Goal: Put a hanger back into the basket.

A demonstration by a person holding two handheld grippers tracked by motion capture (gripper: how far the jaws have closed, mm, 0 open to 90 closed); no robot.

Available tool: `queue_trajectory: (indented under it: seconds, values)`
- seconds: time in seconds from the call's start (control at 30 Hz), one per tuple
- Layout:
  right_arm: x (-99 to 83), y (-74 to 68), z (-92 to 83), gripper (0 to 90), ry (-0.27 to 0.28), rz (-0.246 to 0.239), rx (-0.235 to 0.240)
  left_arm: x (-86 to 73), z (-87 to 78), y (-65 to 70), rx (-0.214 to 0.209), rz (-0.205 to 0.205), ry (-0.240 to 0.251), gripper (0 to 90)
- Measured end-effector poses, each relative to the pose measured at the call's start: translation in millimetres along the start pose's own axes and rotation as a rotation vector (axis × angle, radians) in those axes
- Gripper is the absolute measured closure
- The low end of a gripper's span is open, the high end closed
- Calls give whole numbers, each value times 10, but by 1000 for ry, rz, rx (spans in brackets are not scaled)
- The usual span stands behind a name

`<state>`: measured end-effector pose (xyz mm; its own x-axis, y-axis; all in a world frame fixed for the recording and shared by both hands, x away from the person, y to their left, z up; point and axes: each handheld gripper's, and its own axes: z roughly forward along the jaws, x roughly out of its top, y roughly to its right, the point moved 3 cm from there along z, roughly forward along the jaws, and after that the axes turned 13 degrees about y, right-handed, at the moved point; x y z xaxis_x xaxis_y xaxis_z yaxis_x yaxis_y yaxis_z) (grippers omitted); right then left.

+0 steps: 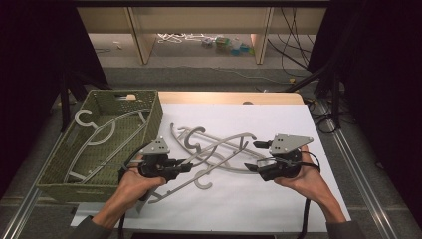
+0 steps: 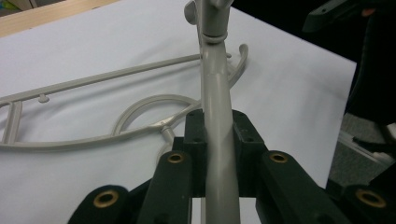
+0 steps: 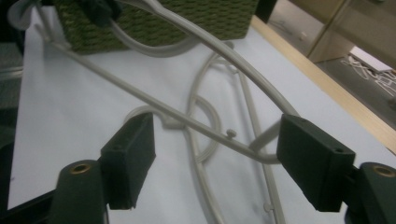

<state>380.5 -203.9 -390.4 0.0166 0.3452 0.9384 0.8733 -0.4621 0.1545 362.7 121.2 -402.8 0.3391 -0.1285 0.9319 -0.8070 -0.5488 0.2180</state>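
Several grey plastic hangers (image 1: 209, 149) lie tangled on the white sheet (image 1: 268, 204). My left gripper (image 1: 186, 167) is shut on the arm of one grey hanger (image 2: 217, 116), which runs up between its jaws toward the hook. That hanger (image 3: 224, 56) arcs across the right gripper view to a corner beside the right-hand pad. My right gripper (image 1: 254, 157) is open at the hanger's other end, and its jaws (image 3: 215, 163) stand wide with the thin lower bar passing between them, untouched by the pads.
A green woven basket (image 1: 54, 169) stands at the left with a grey hanger (image 1: 94, 132) inside it. The table's wooden edge (image 1: 224, 97) runs along the back. Black cables (image 1: 304, 219) trail from the grippers toward the front.
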Motion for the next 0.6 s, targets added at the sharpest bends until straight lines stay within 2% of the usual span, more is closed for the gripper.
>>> queue_trajectory:
  seconds: [0.13, 0.23, 0.33, 0.6]
  values:
    - [-61, -2, -22, 262, 35, 58, -32, 70, -121, -17, 8, -28, 27, 792]
    - [-95, -35, -29, 263, 32, 67, -33, 123, -231, -16, 6, -50, 51, 792]
    - [-128, -85, -17, 263, 34, 68, -31, 184, -340, -13, 22, -60, 53, 792]
    - [-206, -141, 26, 240, 34, 89, -34, 374, -593, -34, 10, -110, 79, 792]
